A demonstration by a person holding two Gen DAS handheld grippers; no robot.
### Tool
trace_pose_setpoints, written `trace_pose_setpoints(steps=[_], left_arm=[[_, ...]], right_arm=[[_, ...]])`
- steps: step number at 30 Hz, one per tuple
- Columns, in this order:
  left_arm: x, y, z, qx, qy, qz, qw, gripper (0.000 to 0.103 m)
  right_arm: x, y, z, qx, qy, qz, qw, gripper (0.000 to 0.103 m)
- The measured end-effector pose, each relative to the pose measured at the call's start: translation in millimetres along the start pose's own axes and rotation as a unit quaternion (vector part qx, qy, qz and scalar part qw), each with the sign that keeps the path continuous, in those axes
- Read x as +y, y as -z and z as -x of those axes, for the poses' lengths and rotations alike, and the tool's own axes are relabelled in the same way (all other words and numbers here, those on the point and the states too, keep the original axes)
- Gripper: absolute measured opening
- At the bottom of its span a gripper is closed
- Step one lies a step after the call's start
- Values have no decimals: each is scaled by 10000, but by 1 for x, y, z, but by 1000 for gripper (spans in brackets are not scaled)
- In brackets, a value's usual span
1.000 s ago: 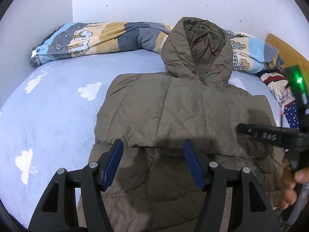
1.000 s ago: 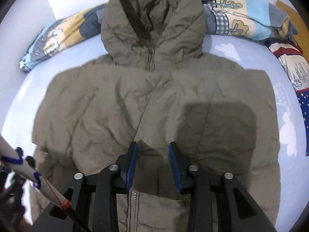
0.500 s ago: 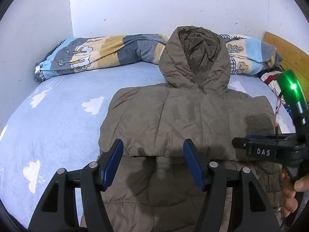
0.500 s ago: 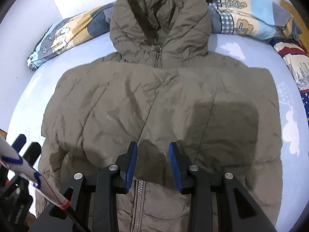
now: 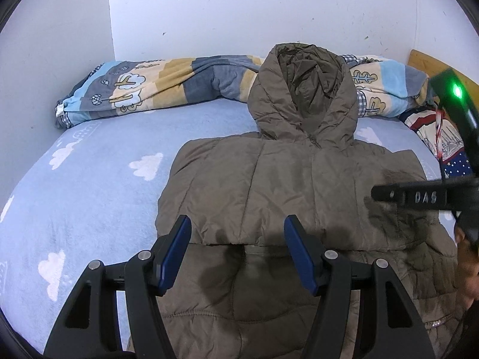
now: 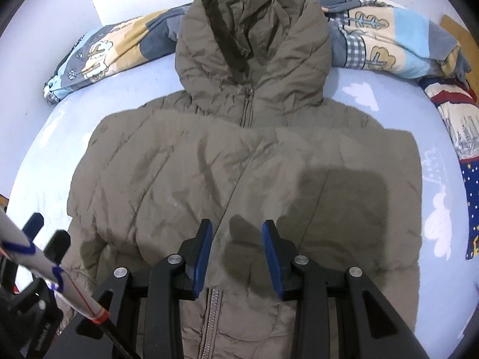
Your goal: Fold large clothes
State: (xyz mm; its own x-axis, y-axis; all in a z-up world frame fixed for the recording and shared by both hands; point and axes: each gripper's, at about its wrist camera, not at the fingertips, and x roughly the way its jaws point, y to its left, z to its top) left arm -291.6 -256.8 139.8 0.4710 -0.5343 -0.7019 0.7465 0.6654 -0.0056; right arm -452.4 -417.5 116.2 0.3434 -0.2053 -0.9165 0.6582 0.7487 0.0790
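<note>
On the cloud-print bed [image 5: 89,179], against white walls [image 5: 209,15], lies the jacket [image 6: 239,179]; left gripper [image 5: 238,254] and right gripper [image 6: 238,251] fingers spread, empty.

Counts only:

- 1 olive-brown quilted hooded puffer jacket [image 5: 269,185] [image 6: 239,173], centre of the bed.
- 1 hood [image 6: 251,39] on it, far end.
- 1 front zipper [image 6: 213,308], visible in two stretches: under the hood and at the near hem.
- 2 sleeves folded across the chest, meeting near the centre line.
- 1 pale blue bedsheet with white cloud print [image 5: 89,185] [image 6: 443,209].
- 7 white clouds countable on the sheet's left part in the left wrist view; edges distorted, so could be more.
- 1 rolled striped blanket in blue, tan and grey [image 5: 167,80] [image 6: 389,39], far side.
- 1 navy star-print cloth with red and white stripes [image 5: 449,155] [image 6: 467,161], far right.
- 2 two-finger grippers with blue pads: left gripper [image 5: 238,254], right gripper [image 6: 236,251].
</note>
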Motion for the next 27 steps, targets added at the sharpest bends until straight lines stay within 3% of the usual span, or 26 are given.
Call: trace_pose_setpoints(steps=[7,14,17,23,27], left_arm=[[-2,3,-3,76,19,-43,10000,63],[1,6,-7,179,63,-49,9998,63],[3,7,-8,218,64,-28,9997,63],[10,10,-19,337,-43,-24,9994,63],[15,12,-28,481,-62,68,9988,63]], right_arm=[[-14,-43,20,-268,148,-59,9995,37],[-52,-136,34,-968,577,-463,9926,38],[-71,-183,23,-1182,686,-741,9878,38],[-84,-260,-15,-1410,934,-948,9810,49],[-87,-289,-44,-1435,1135,-937,9786,49]])
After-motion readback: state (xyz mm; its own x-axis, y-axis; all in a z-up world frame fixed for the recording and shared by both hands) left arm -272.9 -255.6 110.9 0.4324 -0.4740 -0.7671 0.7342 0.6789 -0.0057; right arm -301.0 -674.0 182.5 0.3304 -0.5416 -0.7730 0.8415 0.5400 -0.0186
